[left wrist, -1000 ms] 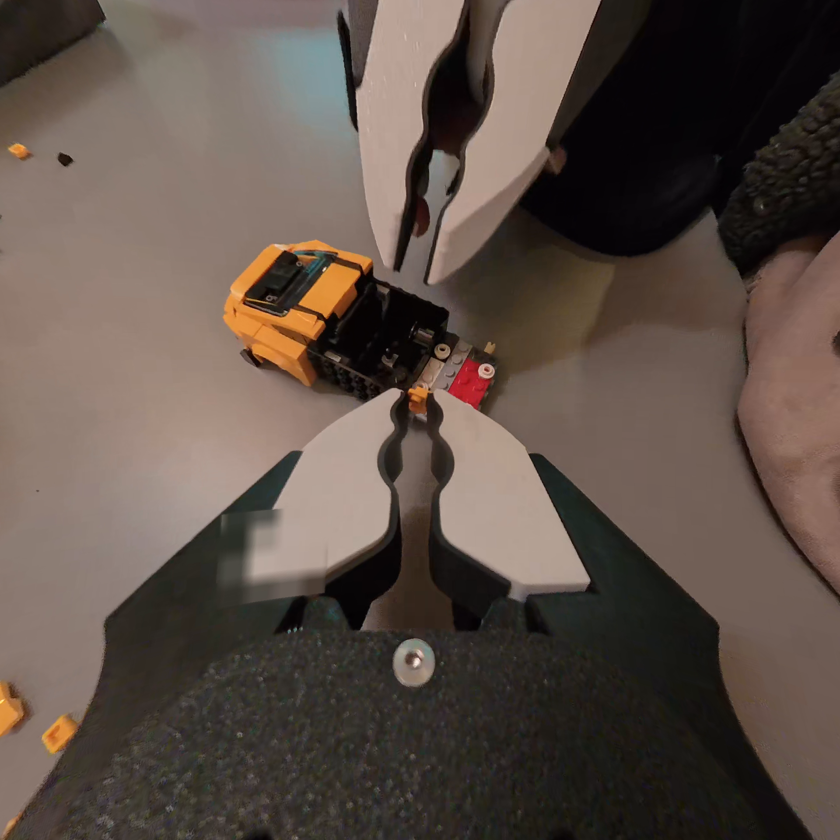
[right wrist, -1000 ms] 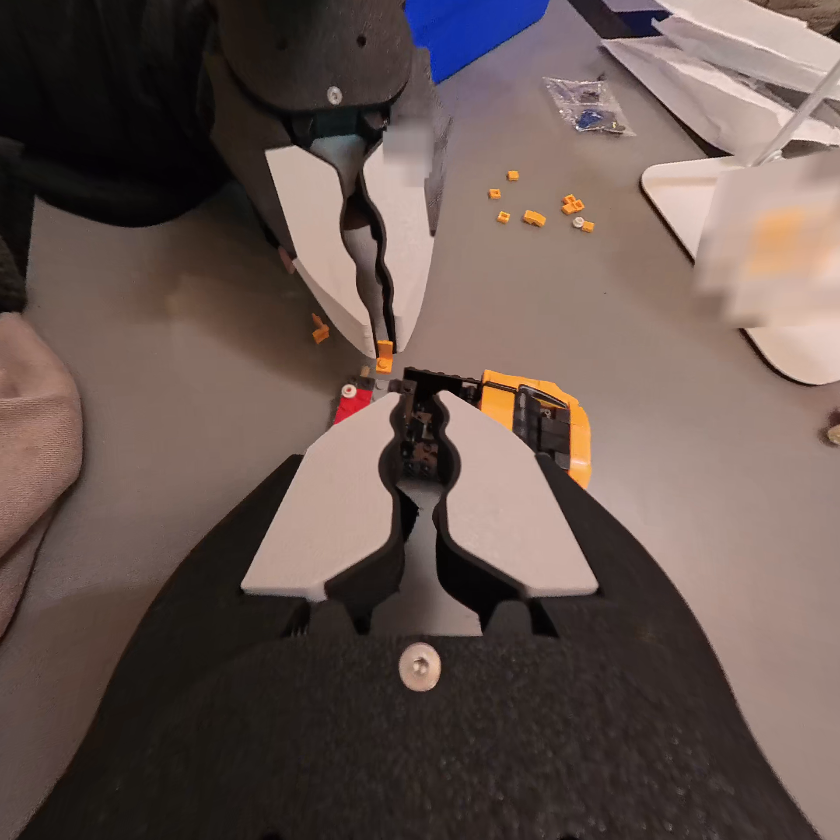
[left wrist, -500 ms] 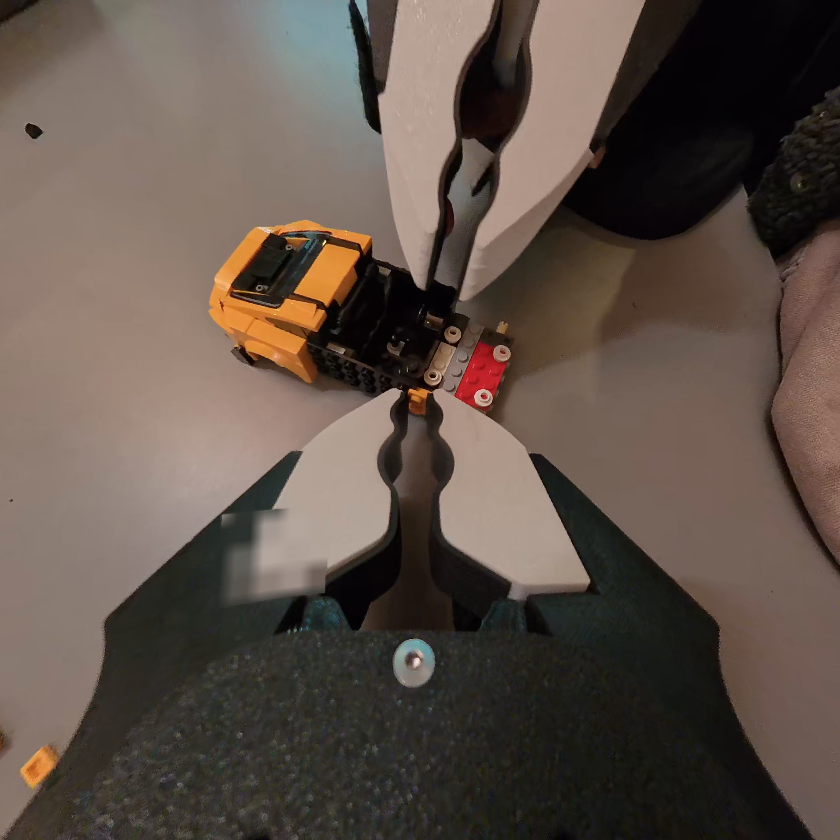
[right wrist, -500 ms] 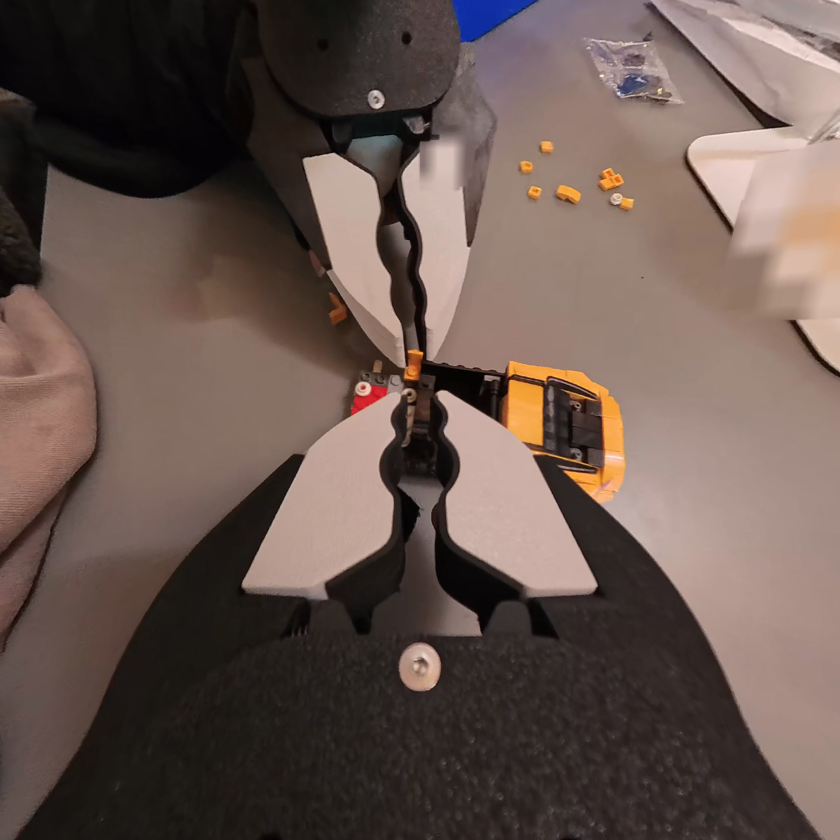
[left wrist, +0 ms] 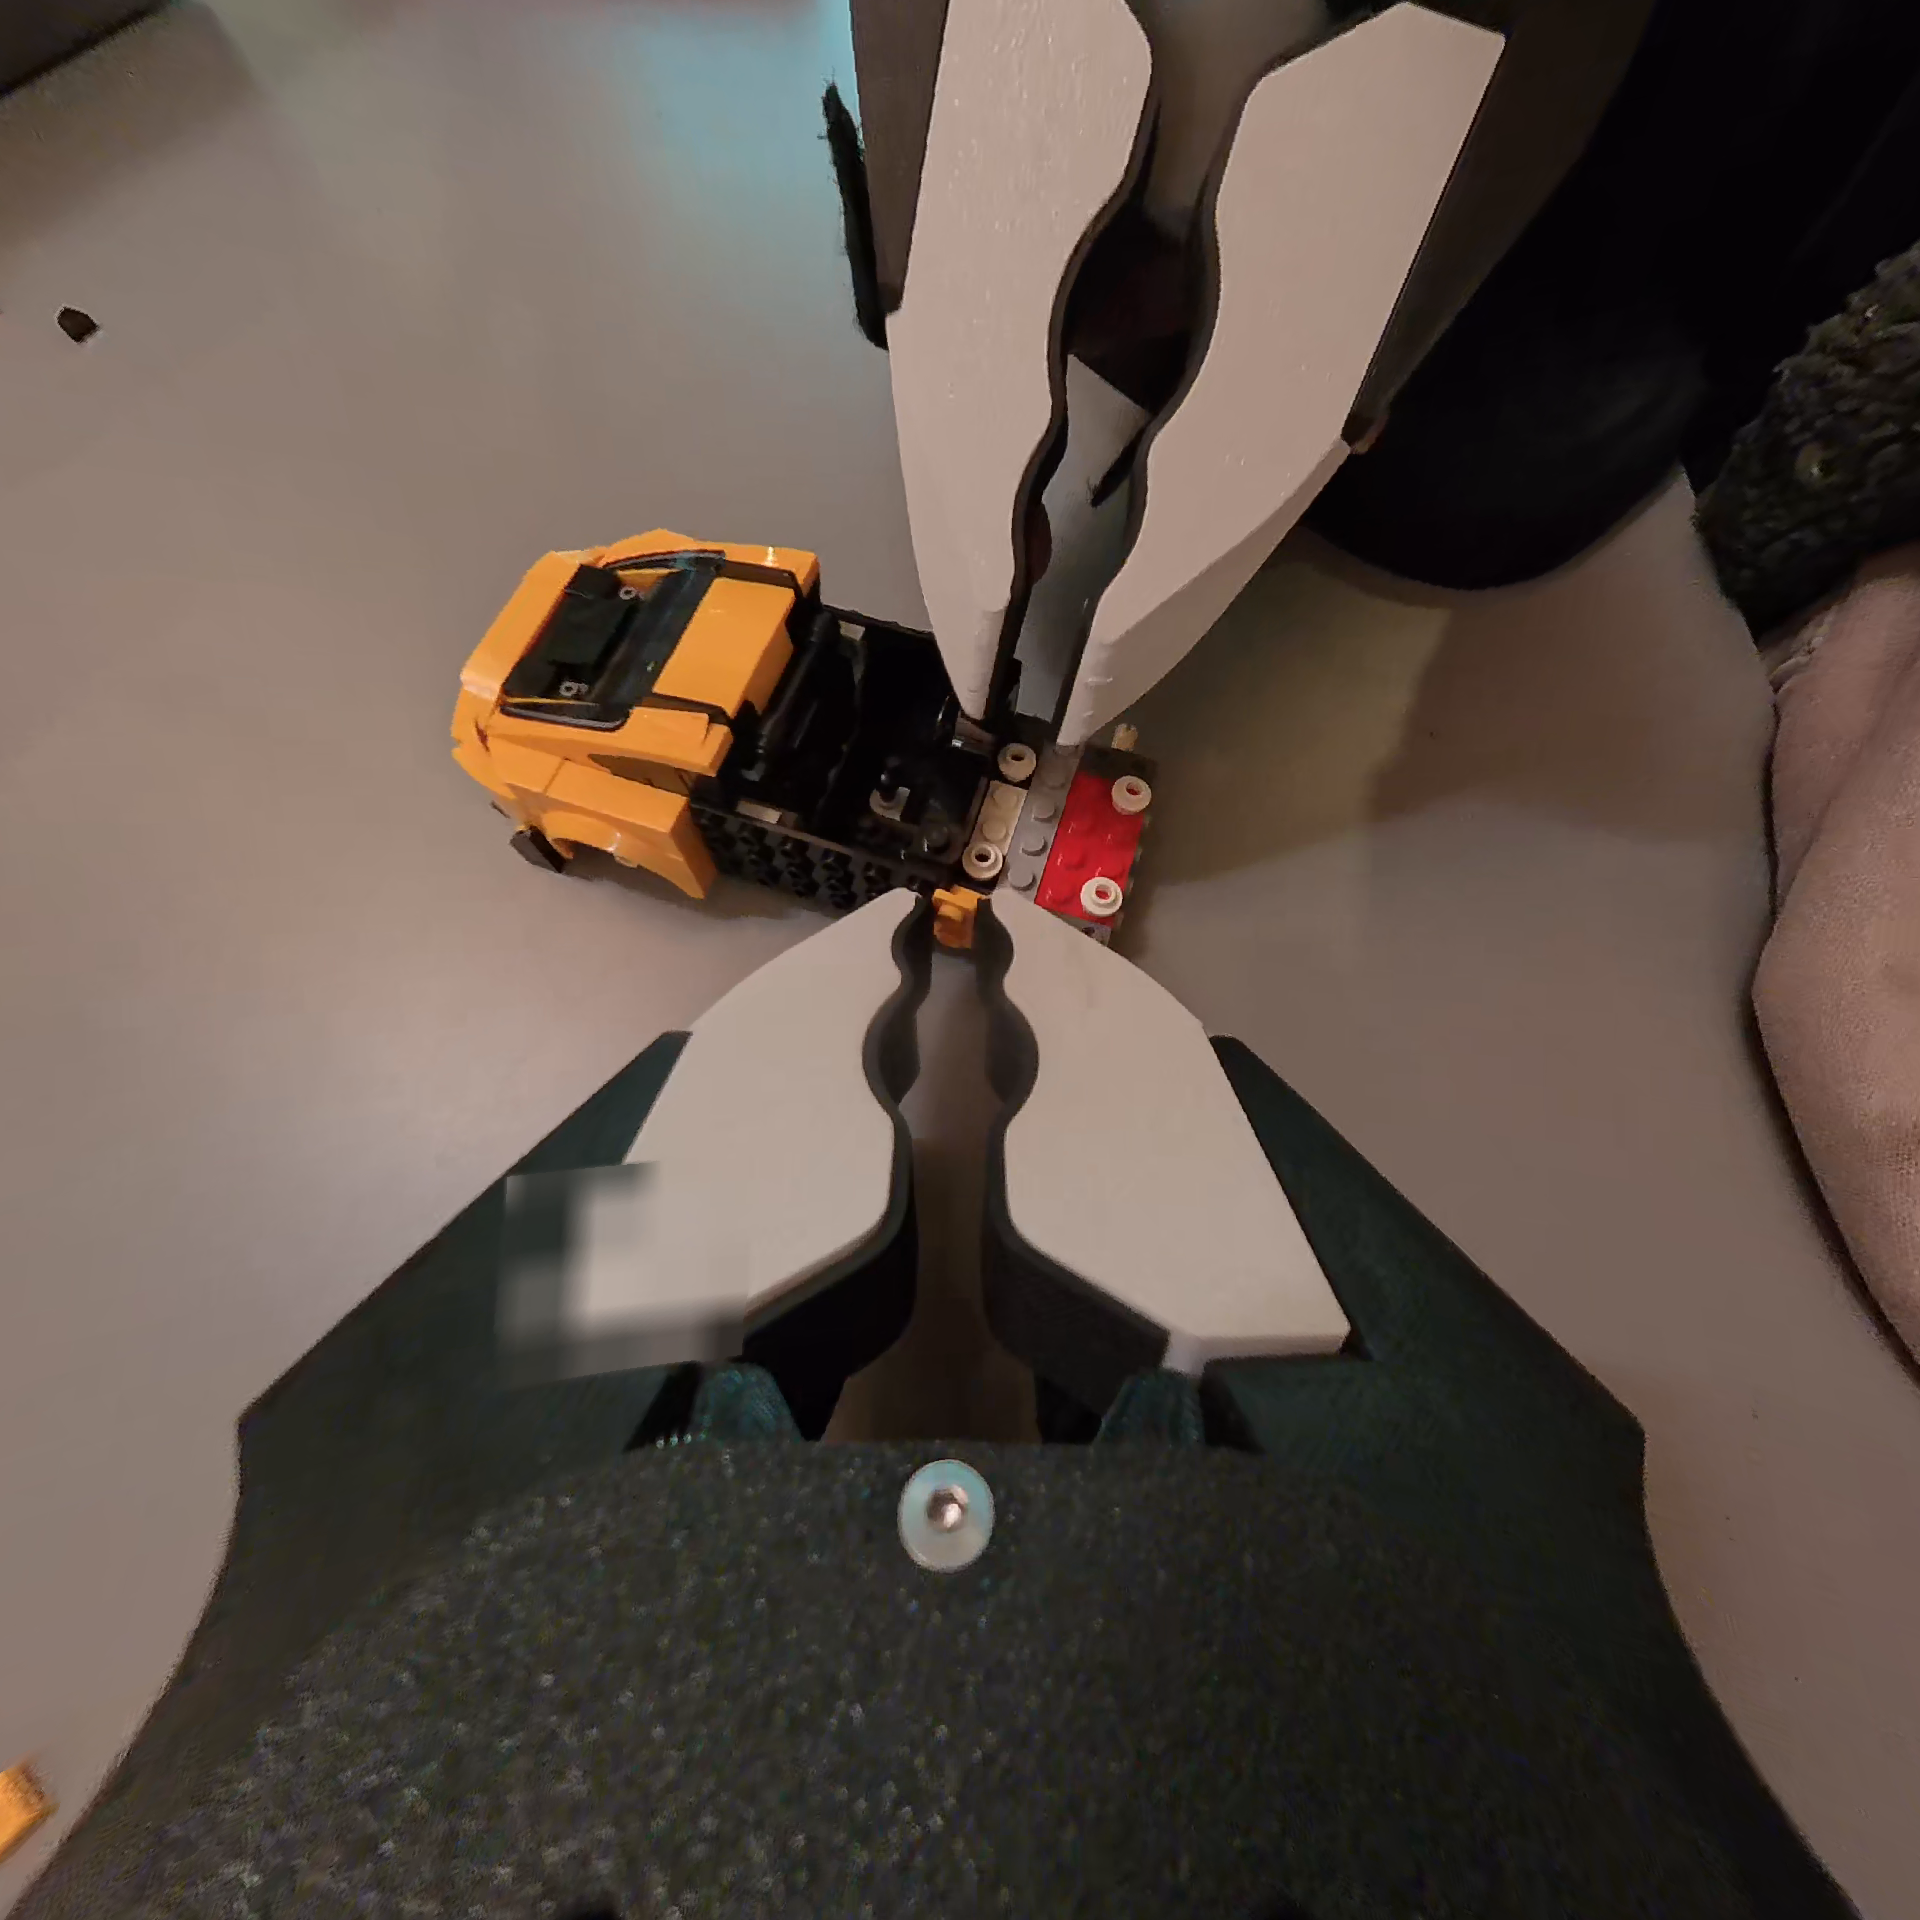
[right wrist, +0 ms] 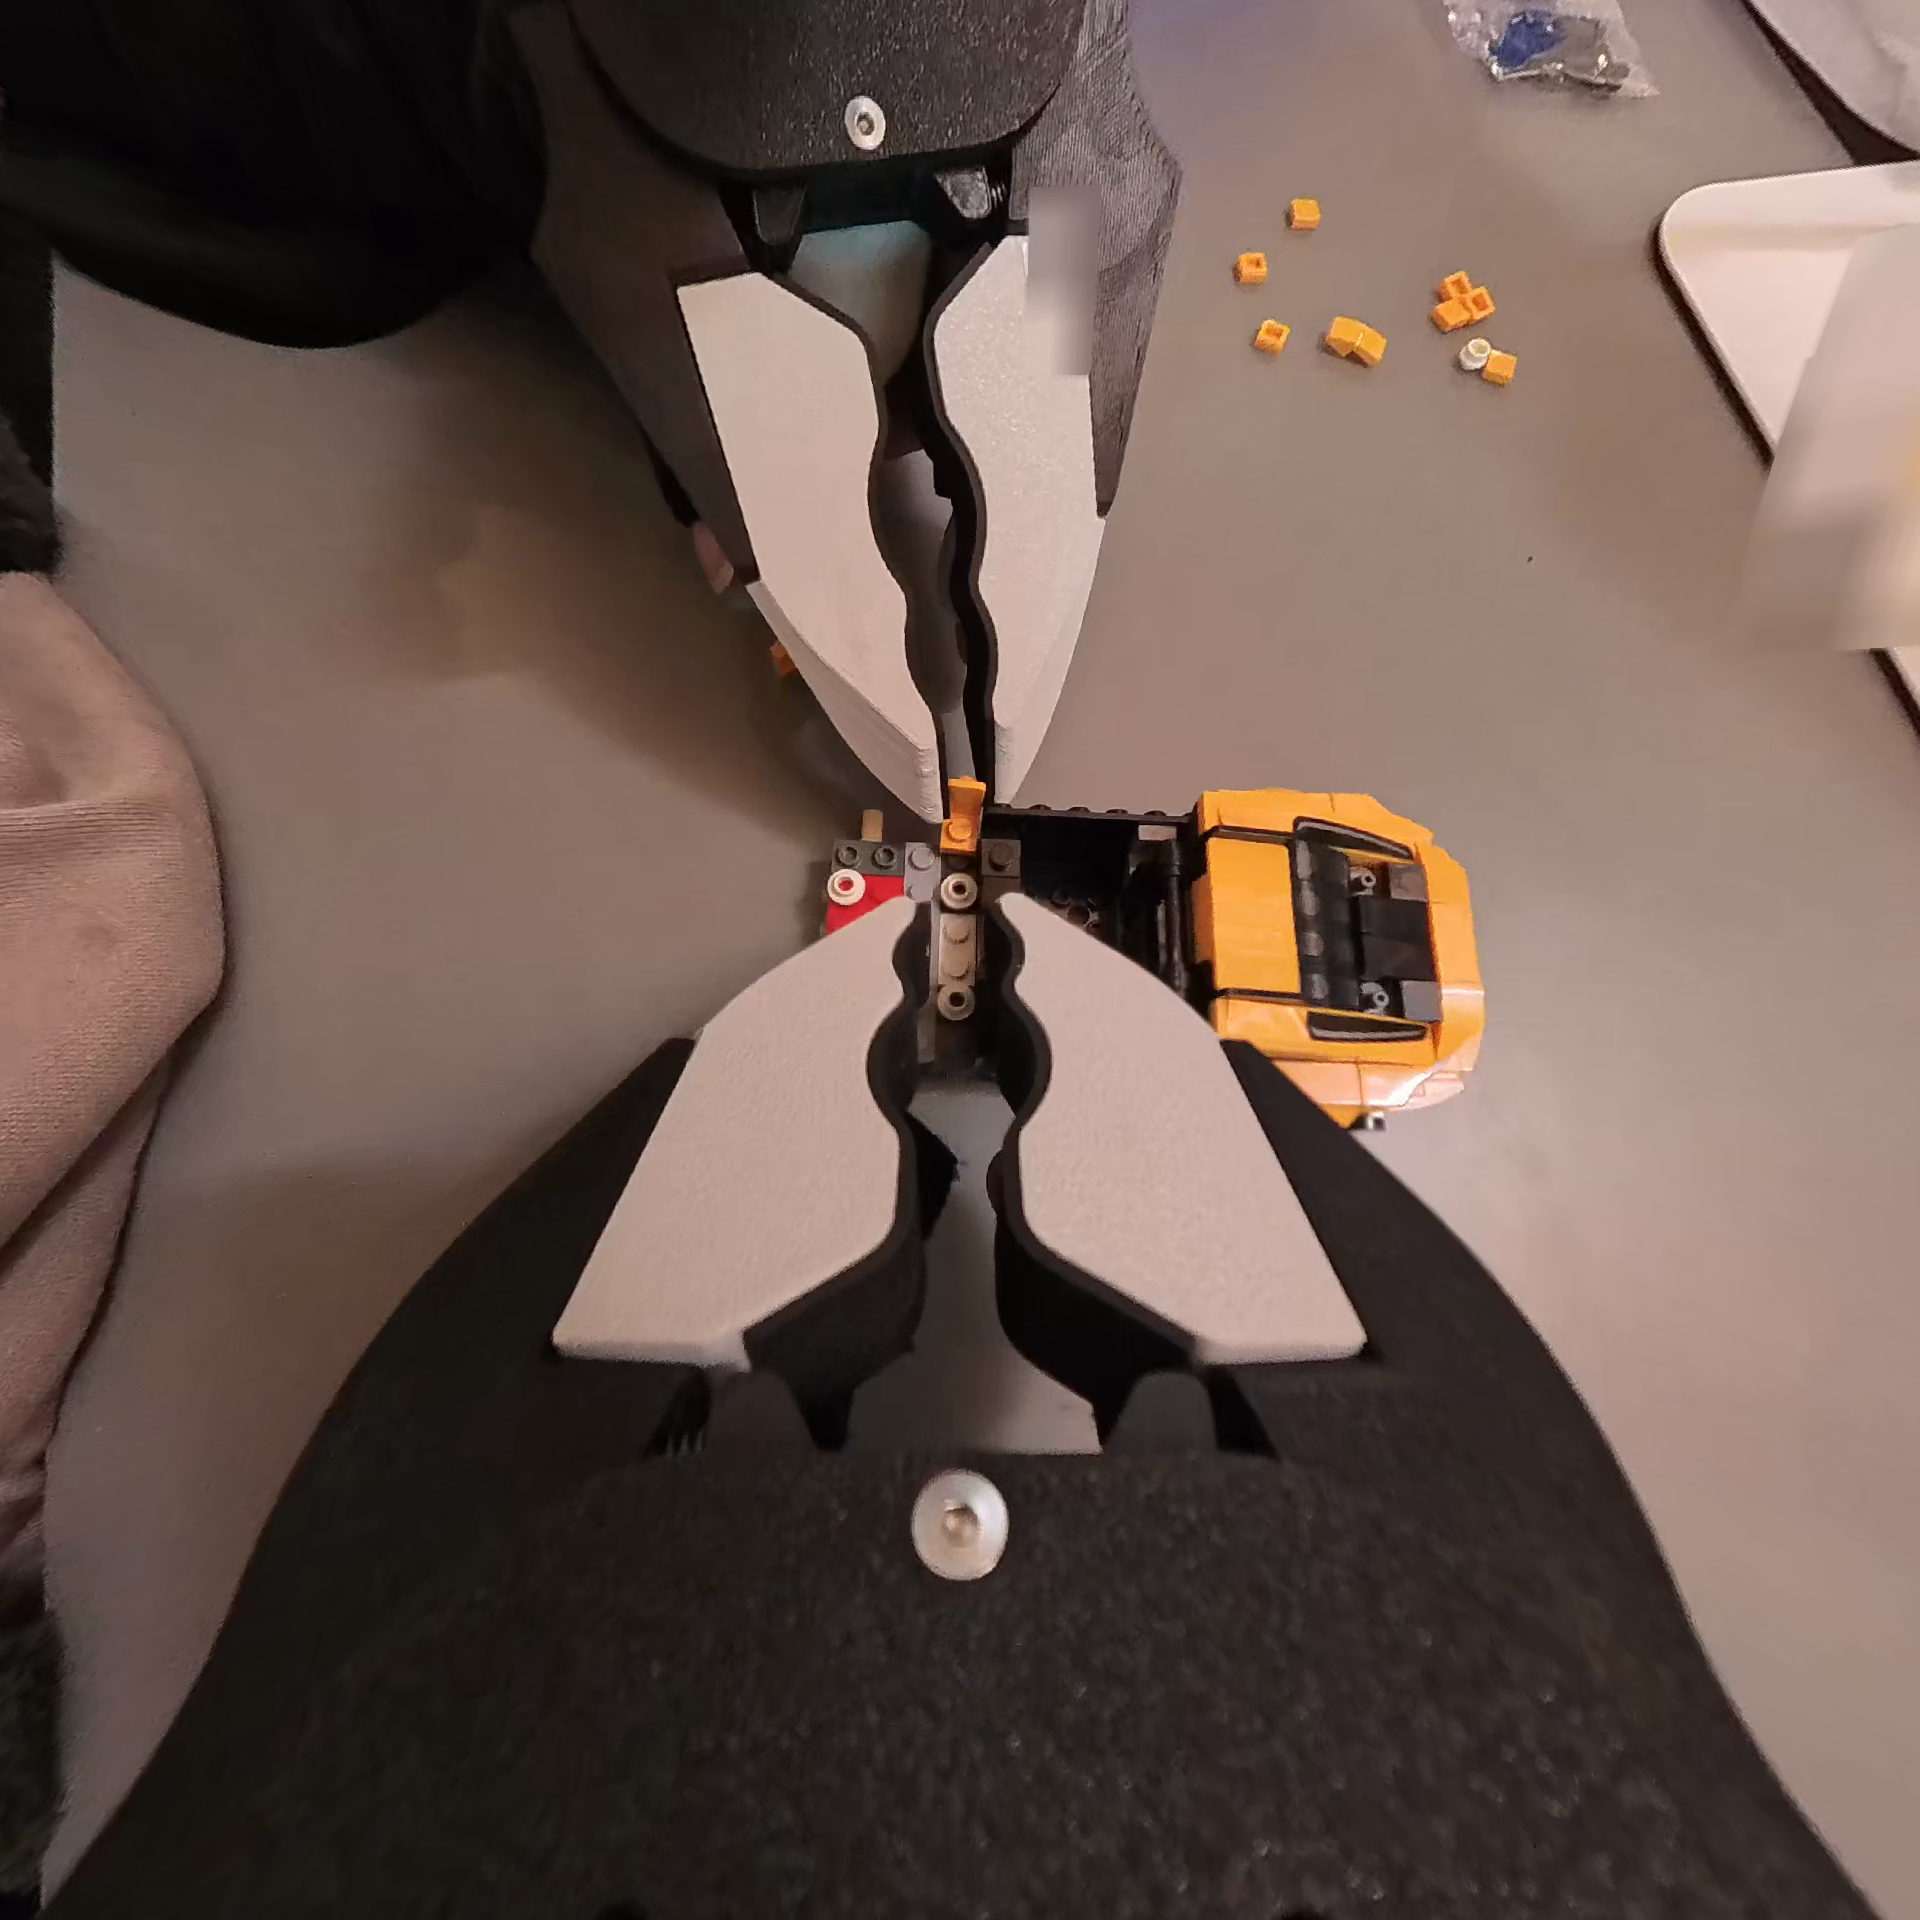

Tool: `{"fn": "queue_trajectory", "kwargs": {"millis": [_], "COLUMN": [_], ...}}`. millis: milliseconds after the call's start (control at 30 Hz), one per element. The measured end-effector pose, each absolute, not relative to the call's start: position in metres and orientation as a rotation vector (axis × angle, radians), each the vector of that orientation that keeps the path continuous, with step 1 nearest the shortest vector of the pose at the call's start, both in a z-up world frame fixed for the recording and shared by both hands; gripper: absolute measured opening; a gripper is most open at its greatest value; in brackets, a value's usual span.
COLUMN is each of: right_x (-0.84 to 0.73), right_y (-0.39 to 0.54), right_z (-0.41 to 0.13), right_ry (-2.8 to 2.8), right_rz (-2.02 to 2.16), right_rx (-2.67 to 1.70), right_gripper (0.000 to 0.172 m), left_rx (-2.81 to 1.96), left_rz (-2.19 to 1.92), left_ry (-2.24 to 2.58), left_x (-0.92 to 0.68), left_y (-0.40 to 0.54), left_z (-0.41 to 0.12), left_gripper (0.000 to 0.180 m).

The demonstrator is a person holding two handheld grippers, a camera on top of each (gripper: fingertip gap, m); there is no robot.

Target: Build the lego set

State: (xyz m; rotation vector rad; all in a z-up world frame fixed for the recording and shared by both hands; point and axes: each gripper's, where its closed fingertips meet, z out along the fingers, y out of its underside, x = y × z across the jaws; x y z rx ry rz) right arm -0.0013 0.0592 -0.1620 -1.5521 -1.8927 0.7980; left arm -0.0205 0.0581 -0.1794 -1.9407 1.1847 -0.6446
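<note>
A partly built orange and black brick car lies on the grey table. Its open rear has a tan strip, a grey strip and a red plate. My left gripper is shut on a small orange brick piece and holds it against the near edge of the car's rear. The piece also shows in the right wrist view. My right gripper comes from the opposite side. Its fingers stand slightly apart, with the tips set down on the car's rear on either side of the tan strip. It holds nothing.
Several loose orange pieces lie far right, near a white board and a small plastic bag. A pinkish cloth lies beside the car. A person's dark sleeve is behind the right gripper. A black bit lies far left. Only a small space, under 4 cm, lies between the two pairs of fingers. The black bit is about 30 cm from both grippers' fingertips.
My right gripper has come down from above the car onto its rear. My left gripper, still shut on the orange piece, has closed in on the car's near edge.
</note>
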Motion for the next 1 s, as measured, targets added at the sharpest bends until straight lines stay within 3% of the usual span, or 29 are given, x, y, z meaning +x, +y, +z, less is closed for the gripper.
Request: {"fn": "queue_trajectory", "kwargs": {"millis": [533,867,1000], "right_x": [0.014,0.018,0.018], "right_y": [0.046,0.047,0.047], "right_z": [-0.176,-0.175,-0.175], "right_ry": [-1.905,-1.885,-1.876], "right_rz": [0.782,0.779,0.774], "right_rx": [-1.603,-1.615,-1.619], "right_gripper": [0.009,0.009,0.008], "left_rx": [-1.954,-2.062,-2.197], "left_rz": [-0.576,-0.603,-0.592], "left_ry": [1.114,1.314,1.177], "left_x": [-0.014,-0.038,-0.033], "left_y": [0.058,0.036,0.044], "left_z": [-0.178,-0.194,-0.195], "left_gripper": [0.008,0.017,0.023]}}
